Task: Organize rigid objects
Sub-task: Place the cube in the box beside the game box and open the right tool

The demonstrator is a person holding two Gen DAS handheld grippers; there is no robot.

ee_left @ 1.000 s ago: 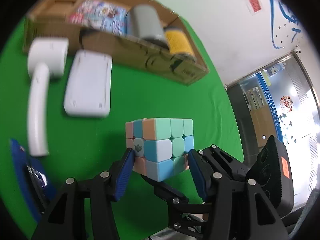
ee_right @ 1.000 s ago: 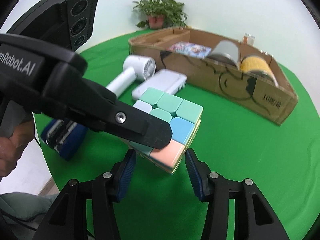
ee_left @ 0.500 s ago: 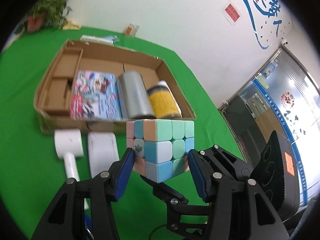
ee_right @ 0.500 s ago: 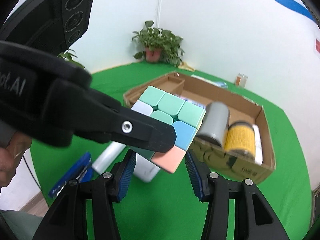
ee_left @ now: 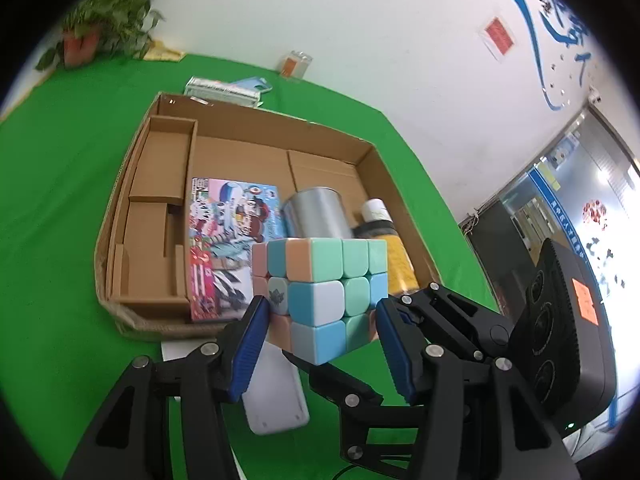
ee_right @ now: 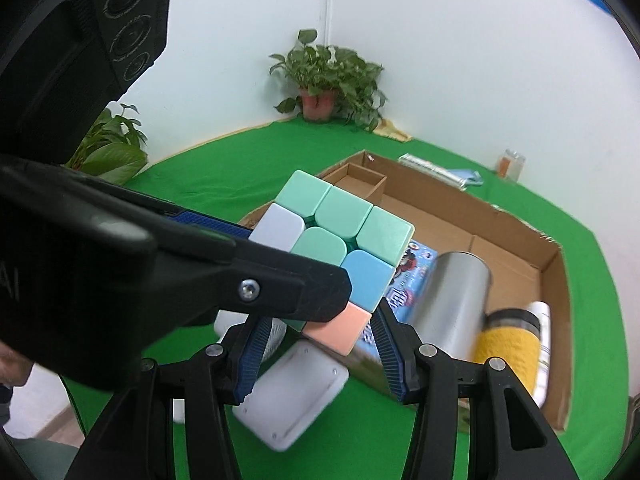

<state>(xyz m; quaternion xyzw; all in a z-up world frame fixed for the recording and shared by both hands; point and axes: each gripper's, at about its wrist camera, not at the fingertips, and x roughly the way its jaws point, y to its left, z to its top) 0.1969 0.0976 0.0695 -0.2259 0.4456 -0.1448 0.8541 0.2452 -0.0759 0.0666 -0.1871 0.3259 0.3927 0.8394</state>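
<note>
Holding a puzzle cube (ee_left: 320,296) aloft between both claws, above the near edge of the cardboard box (ee_left: 256,128).

Left claw (ee_left: 320,344) and right claw (ee_right: 318,354) both grasp the cube, presumably for steadiness. Book (ee_left: 228,236), steel cup (ee_left: 316,212) and yellow bottle (ee_left: 396,264) fill the box's right; left compartments remain free.

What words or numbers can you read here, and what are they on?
"AI": end of a cut-off word on the left gripper, right wrist view.
Blue wall writing: cut off, unreadable.
Red wall sign: blurred.
Colourful box: print blurred.
cube: a logo, no words.
</note>
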